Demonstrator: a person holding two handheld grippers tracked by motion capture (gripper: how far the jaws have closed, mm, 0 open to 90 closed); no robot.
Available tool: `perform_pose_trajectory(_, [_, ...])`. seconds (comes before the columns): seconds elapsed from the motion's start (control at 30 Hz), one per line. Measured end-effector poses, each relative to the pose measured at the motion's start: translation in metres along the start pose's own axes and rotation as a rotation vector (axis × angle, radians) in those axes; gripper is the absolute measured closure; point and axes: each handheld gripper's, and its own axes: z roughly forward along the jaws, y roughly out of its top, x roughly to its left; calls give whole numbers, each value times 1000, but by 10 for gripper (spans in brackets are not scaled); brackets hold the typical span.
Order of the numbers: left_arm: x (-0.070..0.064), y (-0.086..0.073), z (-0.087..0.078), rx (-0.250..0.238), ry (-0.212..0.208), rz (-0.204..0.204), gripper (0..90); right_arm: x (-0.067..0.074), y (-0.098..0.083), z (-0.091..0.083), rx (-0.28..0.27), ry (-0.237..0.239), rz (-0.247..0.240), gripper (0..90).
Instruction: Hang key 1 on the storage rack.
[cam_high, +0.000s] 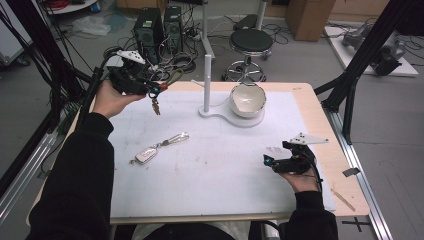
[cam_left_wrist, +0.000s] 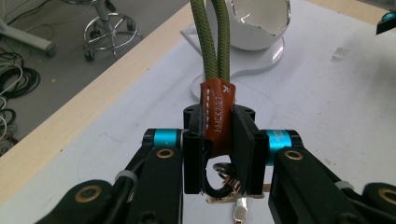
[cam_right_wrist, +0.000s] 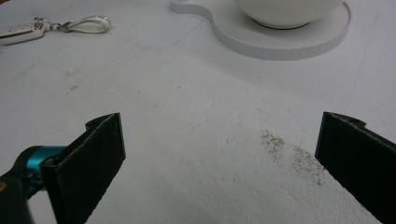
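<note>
A keyring with a green rope loop and a brown leather tab hangs in my left gripper, whose jaws are shut on the tab. In the high view that gripper is raised over the table's far left corner, with the keys dangling under it. A white car key fob with a clear loop lies on the mat left of centre. My right gripper rests low at the right, jaws wide open over bare mat. The fob lies far off at the upper left in the right gripper view.
A white stand at the back centre carries an upright peg and a white bowl with a broken rim. The white mat covers most of the wooden table. A stool, computers and cables stand on the floor beyond.
</note>
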Motion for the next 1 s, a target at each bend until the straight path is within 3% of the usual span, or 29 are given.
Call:
perform_pose_trajectory(0.4, [-17,27,2,-30,-26,60,746,4,0,3,22,-10,-25,7])
perform_pose_trajectory(0.77, [-38,45,27,-26,-58,124,746,4,0,2,21,-11,-30,7])
perform_pose_trajectory(1.0, [-41,48,40,-10,-72,129,746,4,0,3,24,-11,-30,7])
